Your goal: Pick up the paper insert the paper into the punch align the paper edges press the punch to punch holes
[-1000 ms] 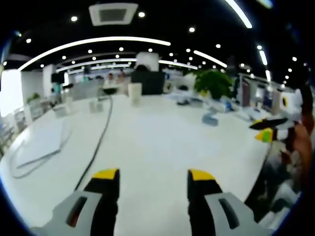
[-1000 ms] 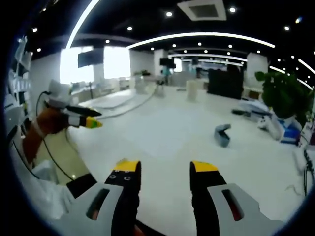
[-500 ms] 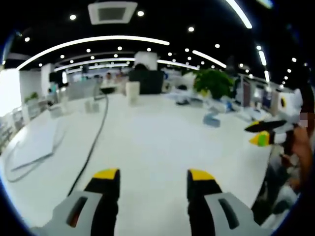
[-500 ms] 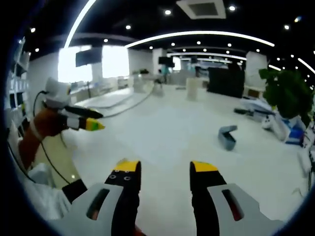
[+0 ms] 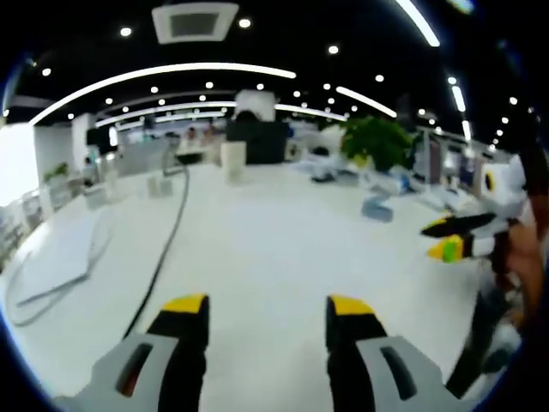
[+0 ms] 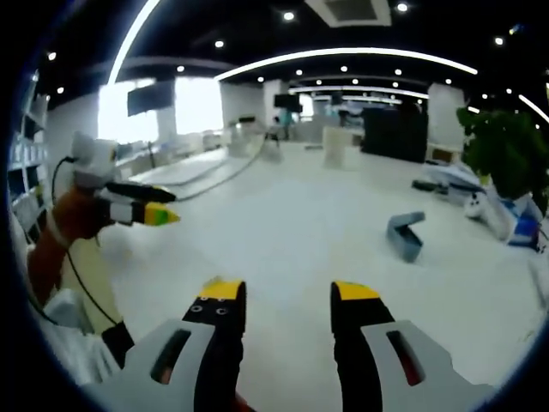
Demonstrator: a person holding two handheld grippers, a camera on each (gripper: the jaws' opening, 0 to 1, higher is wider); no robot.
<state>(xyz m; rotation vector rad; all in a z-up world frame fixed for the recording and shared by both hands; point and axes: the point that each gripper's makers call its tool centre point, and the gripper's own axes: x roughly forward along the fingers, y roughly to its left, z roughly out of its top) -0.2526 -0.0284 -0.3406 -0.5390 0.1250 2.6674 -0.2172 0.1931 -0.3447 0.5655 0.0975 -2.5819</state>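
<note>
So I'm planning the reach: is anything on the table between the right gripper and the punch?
Nothing visible. The right gripper is open and empty, and bare white table lies between it and the grey-blue punch, which sits ahead to its right.

Right gripper (image 6: 281,296) nearer the punch (image 6: 405,234) than before, left gripper (image 6: 159,214) slightly lower alongside.
</note>
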